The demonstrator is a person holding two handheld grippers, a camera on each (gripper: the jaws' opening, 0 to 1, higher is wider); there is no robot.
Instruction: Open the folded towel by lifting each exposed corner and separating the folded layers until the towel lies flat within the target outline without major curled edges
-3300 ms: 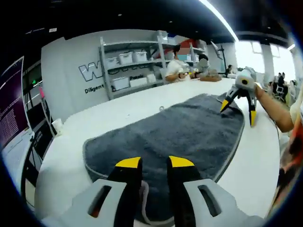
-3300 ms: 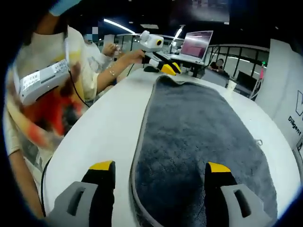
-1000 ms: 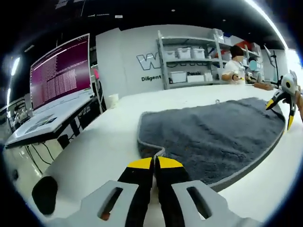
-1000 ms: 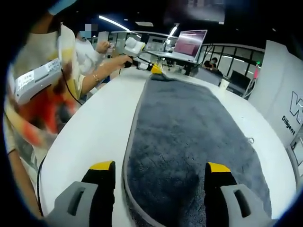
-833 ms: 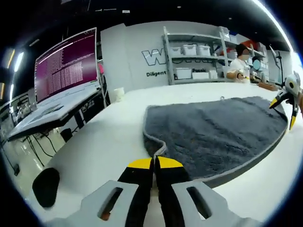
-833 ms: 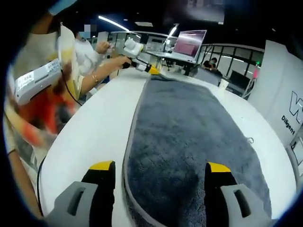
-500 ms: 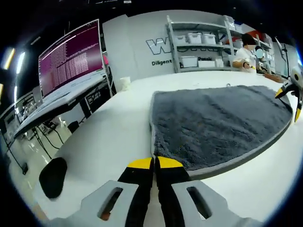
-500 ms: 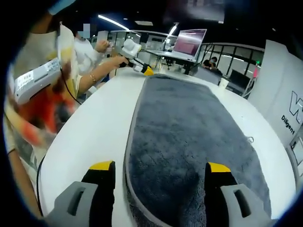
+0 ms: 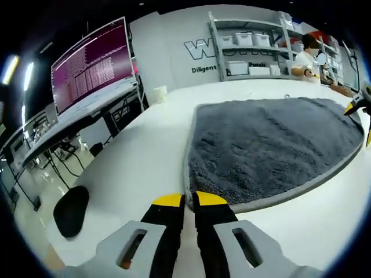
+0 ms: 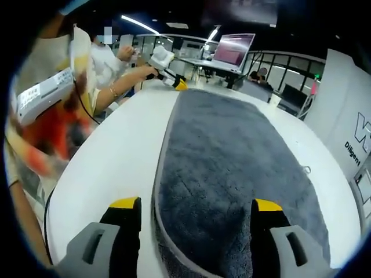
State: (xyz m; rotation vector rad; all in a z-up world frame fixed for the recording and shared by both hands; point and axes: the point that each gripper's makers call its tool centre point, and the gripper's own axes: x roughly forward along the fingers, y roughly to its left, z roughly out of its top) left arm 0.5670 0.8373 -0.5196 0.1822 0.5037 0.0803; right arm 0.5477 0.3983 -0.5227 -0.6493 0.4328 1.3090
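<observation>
**Grey towel spread across white table, 1 corner pinched**

On the white round-edged table (image 9: 133,168), the dark grey plush towel with a pale piped edge (image 9: 272,145) lies opened out in a single layer, its surface mostly smooth and its border running unbroken down both long sides. No drawn outline can be made out on the tabletop, so whether it sits inside the target cannot be told.

At the near corner, the left gripper (image 9: 183,200) has its 2 yellow-tipped jaws pressed together right at the towel's edge; they look pinched on that corner, probably to pull it taut and flatten the hem. In the right gripper view this same tool (image 10: 168,80) shows at the towel's far end, held in the person's hand.

At the opposite end, the right gripper (image 10: 196,204) stands with jaws wide apart, 1 tip over bare table and 1 over the pile, hovering as if to steady or straighten that end. Judged from this, unfolding looks nearly complete.
</observation>
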